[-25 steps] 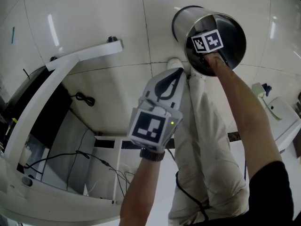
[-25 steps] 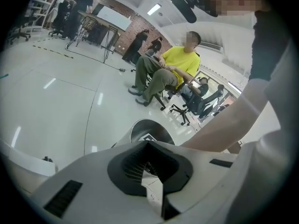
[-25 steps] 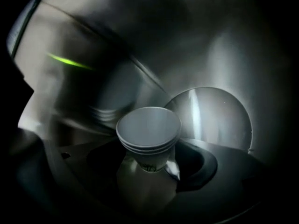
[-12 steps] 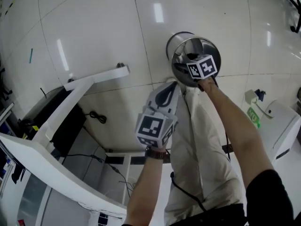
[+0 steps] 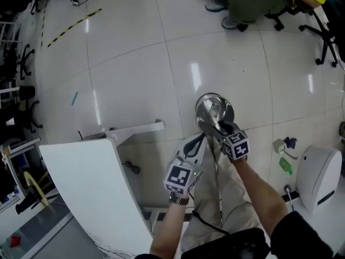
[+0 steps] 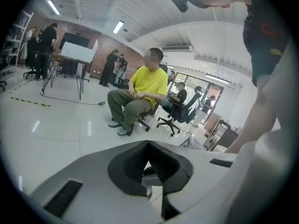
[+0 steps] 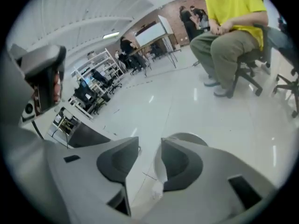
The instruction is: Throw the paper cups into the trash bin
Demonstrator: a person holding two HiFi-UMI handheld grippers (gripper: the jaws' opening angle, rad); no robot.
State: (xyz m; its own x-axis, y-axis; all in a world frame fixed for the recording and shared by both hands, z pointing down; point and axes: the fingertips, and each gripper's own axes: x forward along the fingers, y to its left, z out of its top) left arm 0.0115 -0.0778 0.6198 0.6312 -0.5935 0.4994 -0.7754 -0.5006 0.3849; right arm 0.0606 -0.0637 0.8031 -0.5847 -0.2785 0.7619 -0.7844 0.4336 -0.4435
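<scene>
The right gripper (image 7: 149, 148), held at the mouth of the trash bin (image 5: 214, 111) a second ago, is now drawn back above its rim, its jaws closing on nothing. The left gripper (image 6: 148, 149) is seen pinched together, empty. No paper cup is seen; a drop is judged done.

I hold both forearms out toward twelve o'clock, the left gripper (image 5: 198, 141) at nine o'clock of the right gripper (image 5: 221, 128), left jaws together and empty, right jaws closing on nothing.
</scene>
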